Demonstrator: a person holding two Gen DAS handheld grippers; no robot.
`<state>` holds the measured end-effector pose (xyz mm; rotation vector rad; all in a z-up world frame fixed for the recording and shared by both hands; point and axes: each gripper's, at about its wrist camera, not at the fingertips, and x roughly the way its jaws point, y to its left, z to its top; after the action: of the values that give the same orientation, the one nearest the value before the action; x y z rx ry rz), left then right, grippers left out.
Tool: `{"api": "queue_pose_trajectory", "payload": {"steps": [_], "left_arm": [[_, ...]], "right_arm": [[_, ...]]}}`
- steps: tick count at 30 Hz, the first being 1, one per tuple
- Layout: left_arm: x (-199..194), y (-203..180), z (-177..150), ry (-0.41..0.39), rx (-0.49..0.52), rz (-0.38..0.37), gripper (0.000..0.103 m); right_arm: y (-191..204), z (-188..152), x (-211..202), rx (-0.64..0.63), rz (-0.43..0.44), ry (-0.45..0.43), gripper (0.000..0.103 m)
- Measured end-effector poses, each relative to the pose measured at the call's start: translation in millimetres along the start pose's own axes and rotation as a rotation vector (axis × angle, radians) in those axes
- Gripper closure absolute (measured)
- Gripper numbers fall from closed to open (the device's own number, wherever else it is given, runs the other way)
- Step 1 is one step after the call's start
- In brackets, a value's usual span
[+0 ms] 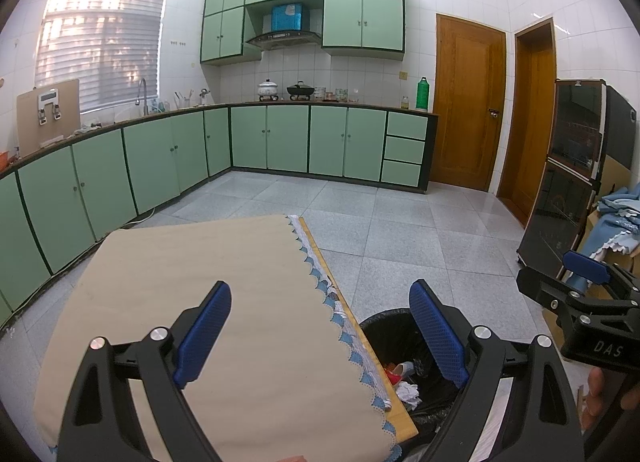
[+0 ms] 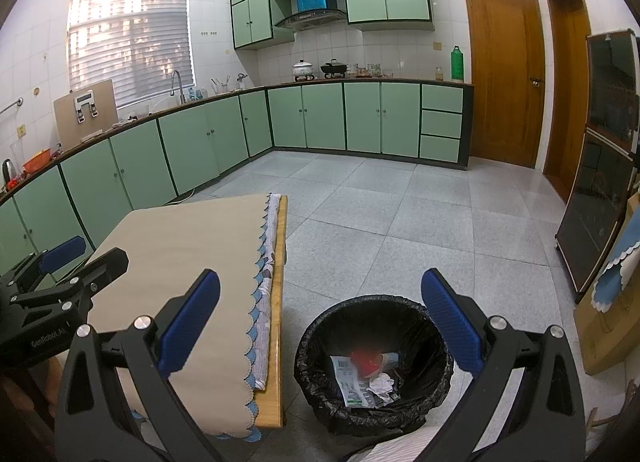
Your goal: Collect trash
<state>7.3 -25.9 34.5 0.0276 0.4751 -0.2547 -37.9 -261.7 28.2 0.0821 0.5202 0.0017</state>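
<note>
A black-lined trash bin [image 2: 374, 362] stands on the floor right of the table. Inside lie a red item [image 2: 366, 362], a printed paper [image 2: 350, 382] and crumpled white tissue [image 2: 382, 384]. The bin also shows in the left wrist view [image 1: 404, 346], with the trash [image 1: 402, 376] in it. My left gripper [image 1: 320, 334] is open and empty above the table's right edge. My right gripper [image 2: 320, 326] is open and empty above the bin's left side. The right gripper shows at the far right of the left wrist view [image 1: 580, 294]. The left gripper shows at the far left of the right wrist view [image 2: 60, 278].
The table [image 1: 400, 414] carries a beige cloth [image 1: 200, 282] with blue scalloped trim. Green cabinets [image 2: 200, 134] line the left and back walls. A dark glass cabinet [image 2: 600, 182], a cardboard box [image 2: 604, 326] and blue cloth [image 1: 616, 222] stand at the right. Grey tile floor [image 2: 400, 214] lies beyond.
</note>
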Motion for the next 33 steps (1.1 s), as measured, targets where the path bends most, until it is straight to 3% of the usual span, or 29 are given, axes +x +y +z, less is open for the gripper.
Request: {"api": "queue_pose_trajectory", "payload": {"steps": [33], "left_arm": [[-2.0,1.5,1.4,-0.003,0.002,0.002,0.014]], "right_arm": [[0.9,1.7,0.2,-0.003,0.003,-0.007,0.005]]}}
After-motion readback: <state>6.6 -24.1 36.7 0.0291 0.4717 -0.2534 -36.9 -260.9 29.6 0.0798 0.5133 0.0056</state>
